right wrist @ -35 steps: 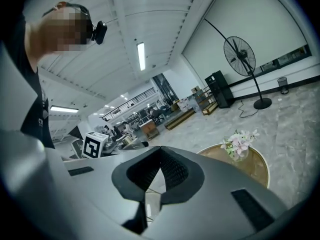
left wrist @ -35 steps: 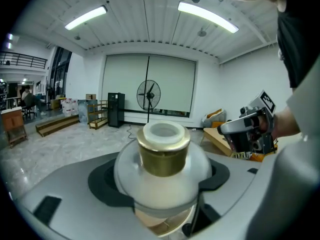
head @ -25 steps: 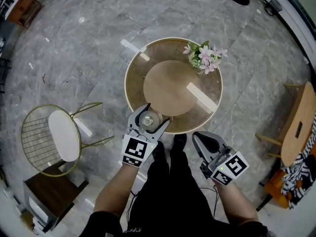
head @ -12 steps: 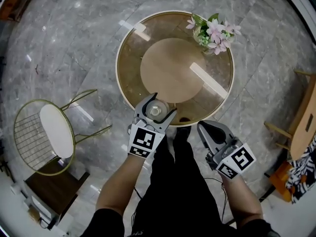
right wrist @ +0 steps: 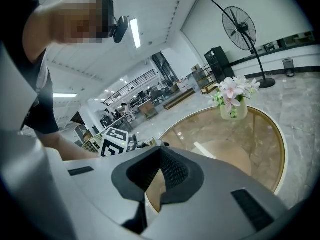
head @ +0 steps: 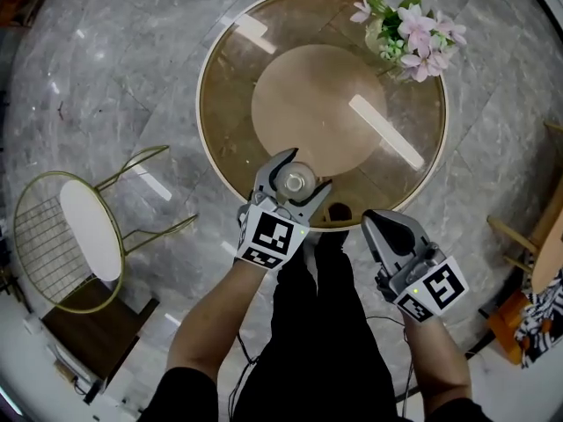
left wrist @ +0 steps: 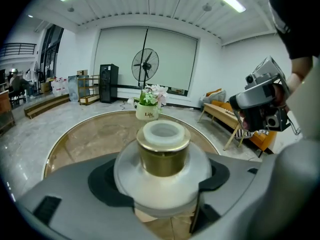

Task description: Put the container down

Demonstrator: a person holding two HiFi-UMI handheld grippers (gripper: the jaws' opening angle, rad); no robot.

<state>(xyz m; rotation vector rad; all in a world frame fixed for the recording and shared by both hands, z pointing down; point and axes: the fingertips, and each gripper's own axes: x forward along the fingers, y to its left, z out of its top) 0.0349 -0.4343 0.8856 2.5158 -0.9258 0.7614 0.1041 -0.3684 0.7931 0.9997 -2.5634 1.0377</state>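
One change mattered: over the last second the left tongs (head: 304, 172) carried the container (head: 299, 181) forward, from right at the near rim of the worktop (head: 237, 104) to a spot over the glass just inside that rim. The person had also stepped closer, so the worktop filled more of the head view.

The left tongs were clenched on the container, a frosted white jar with a gold collar and a pale top. The left gripper view showed both jaws pressed against its rounded body, and the jar sat upright. I could not tell whether its base already touched the glass.

The right tongs (head: 380, 223) were closed on nothing and hung off the worktop's near edge, roughly where they had been.

The flower pot (head: 409, 33) stood at the far right of the worktop, well apart from the jar, and the wire chair (head: 79, 236) sat on the floor to the worktop's left.

Judgement: the carry looked nearly finished. What remained was lowering the jar onto the glass and releasing it. The spot was close to the rim, so a tilted set-down could tip the jar off.
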